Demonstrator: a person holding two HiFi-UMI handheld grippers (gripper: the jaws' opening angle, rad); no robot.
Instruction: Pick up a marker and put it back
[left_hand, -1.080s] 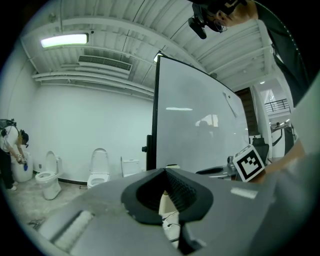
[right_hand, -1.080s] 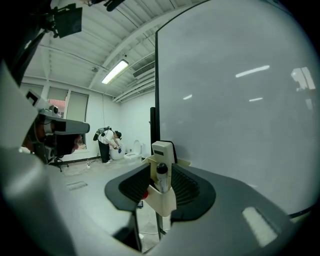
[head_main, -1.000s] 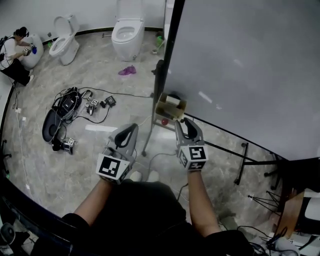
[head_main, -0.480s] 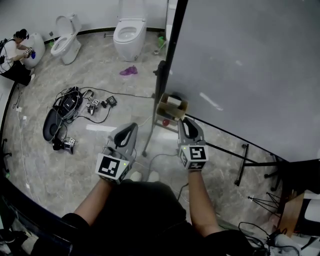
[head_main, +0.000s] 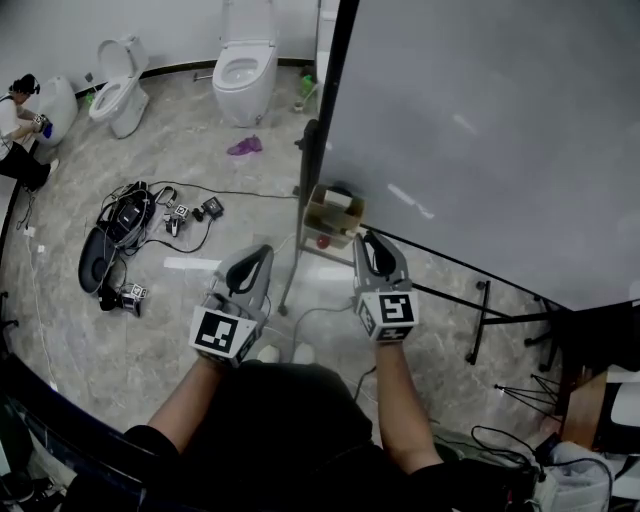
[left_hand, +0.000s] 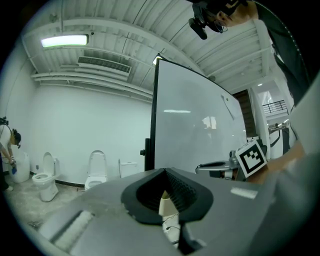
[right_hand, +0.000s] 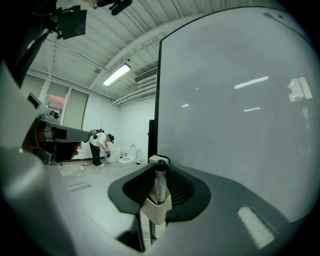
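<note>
On the left of the head view, the left gripper (head_main: 262, 254) hangs over the bare floor, well apart from anything it could take. Its jaws are pressed together at the tips with nothing held. Its own view only looks through the loop of its pads toward the far-off box.

In the middle, a small cardboard box (head_main: 322, 222) sits on the stand at the foot of the whiteboard (head_main: 480, 140). A white block (head_main: 340, 198) lies in it, and something small and red (head_main: 322, 241) shows just under its lower edge; it is too small to name. No other contents can be made out from above.

Just right of the box, the right gripper (head_main: 370, 242) has its tips beside the box's near corner. Its own view shows the jaws pinching the marker (right_hand: 160, 181). The marker stands upright with its black cap up and the pads on either side of its barrel. Its lower end sits at the box's corner; whether it is inside the box or just clear of it I cannot tell.

Judging by this, the task is at its first grasp. The marker is gripped but not plainly lifted out. Raising it clear, lowering it back into the box and letting go all look left to do.
</note>
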